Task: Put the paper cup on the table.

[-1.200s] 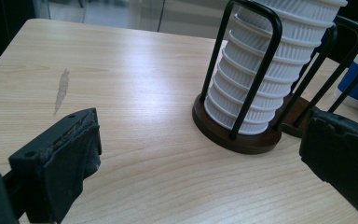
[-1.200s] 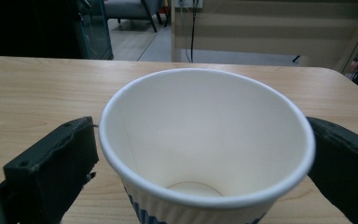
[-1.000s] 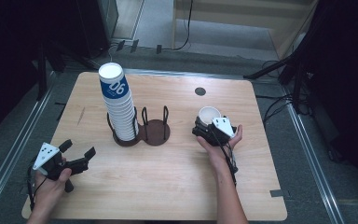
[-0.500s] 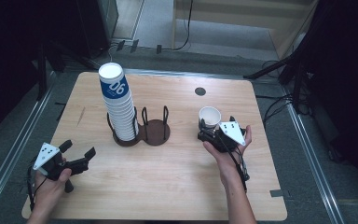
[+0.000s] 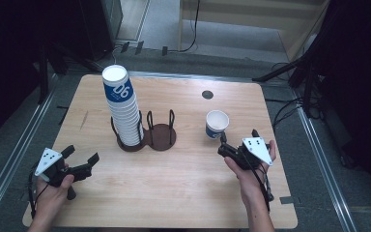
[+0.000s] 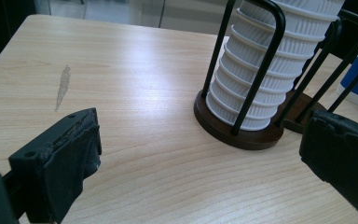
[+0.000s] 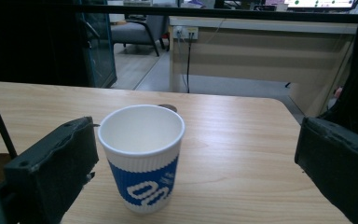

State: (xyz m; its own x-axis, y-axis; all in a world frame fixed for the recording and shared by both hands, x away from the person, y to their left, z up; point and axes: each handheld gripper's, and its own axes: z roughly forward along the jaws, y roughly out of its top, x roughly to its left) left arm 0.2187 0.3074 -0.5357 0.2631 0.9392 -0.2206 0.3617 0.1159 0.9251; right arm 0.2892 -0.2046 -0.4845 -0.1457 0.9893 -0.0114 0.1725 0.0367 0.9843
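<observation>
The single paper cup (image 5: 217,123) stands upright and empty on the right part of the wooden table (image 5: 174,193), just ahead of the right gripper (image 5: 235,151), whose jaws are spread and touch nothing. The left gripper (image 5: 79,162), jaws also spread, rests near the table's front left. A tall stack of cups (image 5: 124,111) fills 1 ring of the 2-ring dark holder (image 5: 160,137); its top is cut off in the left gripper view, and grey floor surrounds the table.

Bare table (image 5: 183,183) before cup stack (image 5: 124,113)
</observation>
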